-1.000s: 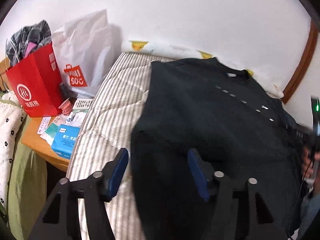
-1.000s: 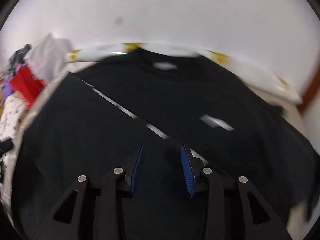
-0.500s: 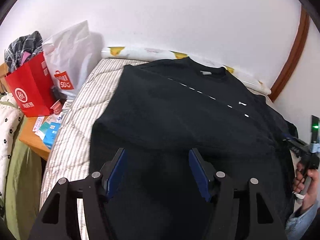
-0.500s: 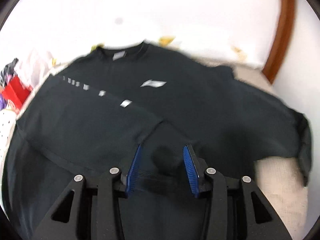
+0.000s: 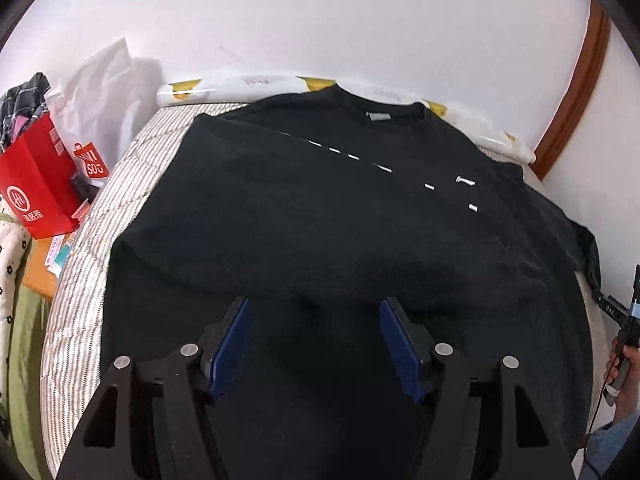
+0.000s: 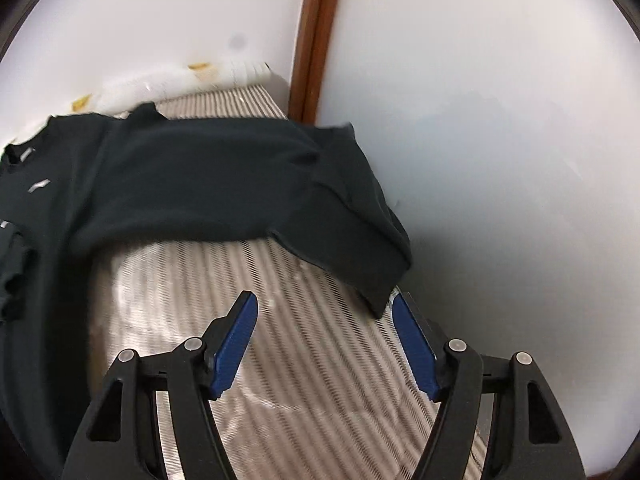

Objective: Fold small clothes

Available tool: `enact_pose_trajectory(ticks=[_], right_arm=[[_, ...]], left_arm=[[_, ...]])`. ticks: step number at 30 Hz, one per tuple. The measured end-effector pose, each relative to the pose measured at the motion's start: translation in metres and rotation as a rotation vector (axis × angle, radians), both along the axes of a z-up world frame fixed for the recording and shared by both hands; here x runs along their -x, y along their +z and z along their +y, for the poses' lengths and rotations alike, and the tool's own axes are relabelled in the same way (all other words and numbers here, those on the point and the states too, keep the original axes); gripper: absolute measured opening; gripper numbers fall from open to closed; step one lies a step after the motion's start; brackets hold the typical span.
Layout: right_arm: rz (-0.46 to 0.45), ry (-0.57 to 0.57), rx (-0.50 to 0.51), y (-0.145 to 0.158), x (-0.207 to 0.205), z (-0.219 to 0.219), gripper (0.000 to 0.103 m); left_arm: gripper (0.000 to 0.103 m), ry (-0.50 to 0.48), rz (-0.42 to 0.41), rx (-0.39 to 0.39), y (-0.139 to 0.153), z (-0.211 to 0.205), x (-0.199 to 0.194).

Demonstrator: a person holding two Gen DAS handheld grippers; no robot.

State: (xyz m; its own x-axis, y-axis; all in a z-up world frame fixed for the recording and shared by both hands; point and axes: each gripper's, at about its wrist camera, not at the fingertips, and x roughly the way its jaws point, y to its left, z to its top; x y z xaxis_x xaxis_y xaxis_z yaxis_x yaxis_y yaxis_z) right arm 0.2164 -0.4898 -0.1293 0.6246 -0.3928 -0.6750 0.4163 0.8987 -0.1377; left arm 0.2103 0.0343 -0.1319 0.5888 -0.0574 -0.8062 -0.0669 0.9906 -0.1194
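Left wrist view, our left gripper (image 5: 314, 306) spread wide over the black sweatshirt (image 5: 320, 216), our right gripper (image 6: 324, 300) likewise agape, empty, above the striped mattress (image 6: 304, 360), beside its sleeve (image 6: 352, 240).

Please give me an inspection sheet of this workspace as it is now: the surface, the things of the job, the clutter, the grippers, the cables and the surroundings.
Surface: grey-and-white striped mattress, partly covered.
Job's things: black long-sleeved shirt lying spread out, one side folded across the body; its other sleeve lies toward the wall.
Clutter: red paper bag, white plastic shopping bag, leaflets on a wooden side table.
Grippers: left gripper open above the shirt; right gripper open above bare mattress, near the sleeve cuff.
Cables: thin dark cable below the right hand.
Surroundings: white wall, brown wooden trim.
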Motion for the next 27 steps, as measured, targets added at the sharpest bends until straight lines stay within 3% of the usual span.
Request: enact_pose_trajectory(ticks=[11, 12, 13, 14, 21, 27], right_arm=[[0.019, -0.019, 0.07, -0.015, -0.043, -0.011, 0.067], [0.015, -0.024, 0.06, -0.016, -0.044, -0.013, 0.054], [0.006, -0.024, 0.045, -0.015, -0.044, -0.016, 0.015], [0.007, -0.032, 0.043, -0.015, -0.044, -0.019, 0.005], [-0.104, -0.022, -0.085, 0.028, -0.025, -0.03, 0.005], [-0.175, 0.093, -0.121, 0.085, -0.007, 0.027, 0.005]], left_arm=[[0.064, 0.007, 0.038, -0.034, -0.011, -0.005, -0.013], [0.064, 0.007, 0.038, -0.037, -0.011, -0.004, -0.014], [0.064, 0.006, 0.038, -0.04, -0.011, -0.004, -0.014], [0.064, 0.004, 0.038, -0.042, -0.011, -0.003, -0.014], [0.064, 0.002, 0.019, -0.007, -0.008, 0.015, -0.005], [0.064, 0.024, -0.007, 0.029, -0.005, 0.048, 0.017]])
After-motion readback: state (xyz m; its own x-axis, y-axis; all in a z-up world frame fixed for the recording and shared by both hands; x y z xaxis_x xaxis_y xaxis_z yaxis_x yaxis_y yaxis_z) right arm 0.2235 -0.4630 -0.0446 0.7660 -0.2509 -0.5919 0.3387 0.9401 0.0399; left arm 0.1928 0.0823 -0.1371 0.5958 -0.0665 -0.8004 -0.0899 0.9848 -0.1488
